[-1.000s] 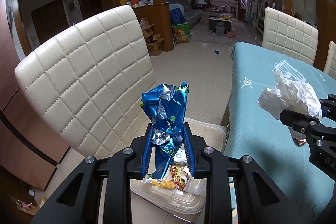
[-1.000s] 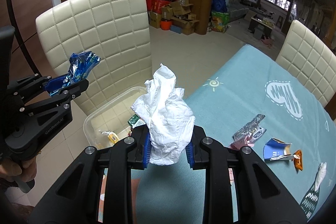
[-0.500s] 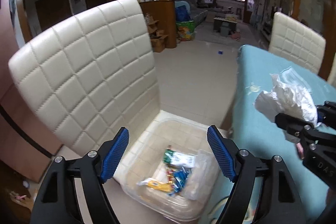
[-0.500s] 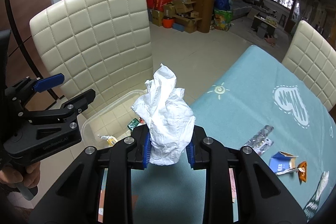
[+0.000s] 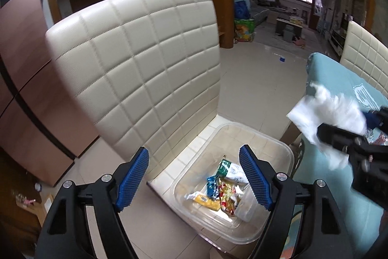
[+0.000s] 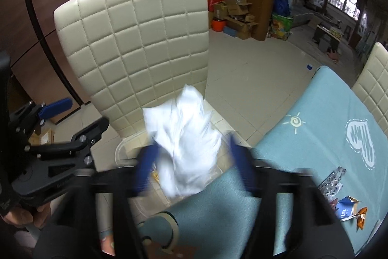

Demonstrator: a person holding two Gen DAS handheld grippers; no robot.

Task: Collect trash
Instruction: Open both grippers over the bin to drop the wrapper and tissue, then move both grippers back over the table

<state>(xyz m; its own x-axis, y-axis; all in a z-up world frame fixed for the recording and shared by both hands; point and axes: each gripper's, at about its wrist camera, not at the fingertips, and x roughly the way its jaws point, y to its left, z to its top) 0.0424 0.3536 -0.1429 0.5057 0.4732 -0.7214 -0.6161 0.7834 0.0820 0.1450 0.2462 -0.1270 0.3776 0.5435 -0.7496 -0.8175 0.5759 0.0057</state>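
A clear plastic bin (image 5: 278,147) stands on the cream chair seat and holds several wrappers, among them the blue foil wrapper (image 5: 211,188). My left gripper (image 5: 194,179) is open and empty above the bin. My right gripper (image 6: 191,169) has its jaws spread wide, blurred by motion. The crumpled white tissue (image 6: 184,137) hangs loose between them over the bin's edge (image 6: 121,147). The tissue also shows in the left wrist view (image 5: 325,113), to the right of the bin.
The quilted cream chair back (image 5: 145,60) rises behind the bin. The teal-covered table (image 6: 315,137) is to the right, with a blister pack (image 6: 333,177), a blue carton piece (image 6: 345,210) and an orange scrap (image 6: 361,220) on it. A second chair (image 6: 373,82) stands beyond.
My left gripper opened and dropped the blue foil wrapper into the bin. My right gripper moved left over the bin and has just opened, letting go of the white tissue.
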